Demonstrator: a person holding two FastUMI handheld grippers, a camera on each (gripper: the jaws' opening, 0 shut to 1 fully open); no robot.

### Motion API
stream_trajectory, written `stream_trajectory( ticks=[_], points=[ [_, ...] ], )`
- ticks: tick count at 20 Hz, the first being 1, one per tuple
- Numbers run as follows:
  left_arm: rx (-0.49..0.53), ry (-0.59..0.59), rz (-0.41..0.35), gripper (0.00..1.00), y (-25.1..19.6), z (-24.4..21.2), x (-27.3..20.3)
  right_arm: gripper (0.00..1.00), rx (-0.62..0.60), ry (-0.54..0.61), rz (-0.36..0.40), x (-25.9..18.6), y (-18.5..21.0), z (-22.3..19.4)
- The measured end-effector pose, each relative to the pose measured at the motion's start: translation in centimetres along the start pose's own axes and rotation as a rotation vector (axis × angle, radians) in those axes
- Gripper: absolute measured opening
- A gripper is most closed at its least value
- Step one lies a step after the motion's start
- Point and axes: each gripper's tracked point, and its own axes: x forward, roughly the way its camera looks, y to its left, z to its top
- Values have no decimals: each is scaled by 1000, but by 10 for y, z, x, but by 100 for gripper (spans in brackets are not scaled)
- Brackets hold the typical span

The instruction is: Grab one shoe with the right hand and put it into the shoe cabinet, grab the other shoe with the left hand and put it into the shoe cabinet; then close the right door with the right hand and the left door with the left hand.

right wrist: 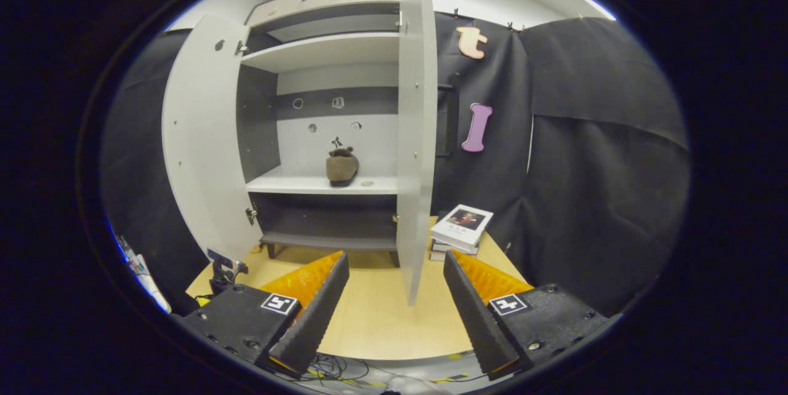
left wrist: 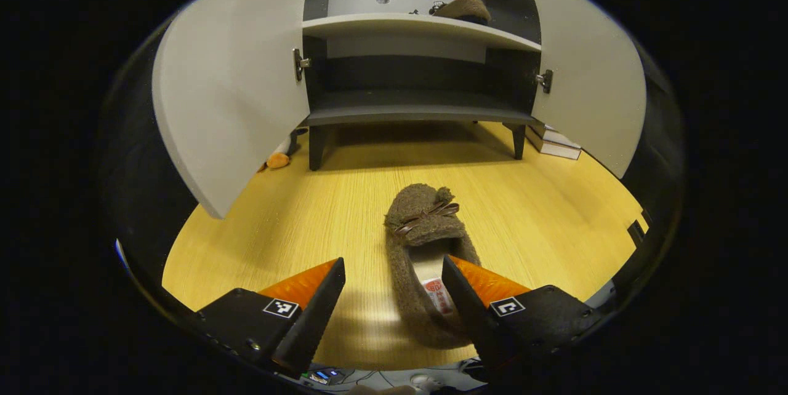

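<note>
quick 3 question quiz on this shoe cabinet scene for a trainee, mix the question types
1. True or false: both cabinet doors stand open.
2. Where is the shoe already put away? A) bottom shelf B) middle shelf C) on the books
3. Fill in: the second shoe lies on the ____, toe towards the cabinet.

Key
1. True: left door and right door are open.
2. B: stored shoe sits on the middle shelf.
3. Floor: second shoe, one finger of the open left gripper over its heel; open right gripper empty.

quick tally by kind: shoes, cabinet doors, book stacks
shoes: 2, one on the floor, one on the shelf
cabinet doors: 2, left door and right door, both open
book stacks: 1, books
total: 5
</note>
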Motion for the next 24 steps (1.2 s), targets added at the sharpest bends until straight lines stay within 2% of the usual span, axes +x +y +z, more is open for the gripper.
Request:
stream_trajectory(
  ticks=[7, 11, 13, 15, 18, 21, 24],
  points=[
    [18, 26, 29, 96, 16, 7, 35, 99, -11, 11, -30, 18, -16, 6],
    [-14, 55, -1, 93, 6, 7, 47, 99, -7, 2, -40, 16, -20, 11],
    [-20, 71, -65, 75, -13, 6, 53, 100, -17, -3, -43, 13, -20, 12],
    [23, 72, -11, 33, -3, 11, 56, 99, -17, -2, -40, 11, -19, 12],
    [36, 102, -3, 2, -1, 10, 53, 99, -7, -7, -31, 11, -17, 13],
    [41, 77, -5, 2, -3, 26, 36, 99, -9, -17, -17, 9, -12, 14],
    [27, 20, 9, 2, -8, 65, 11, 98, -9, -28, 5, 5, -5, 18]
  ],
)
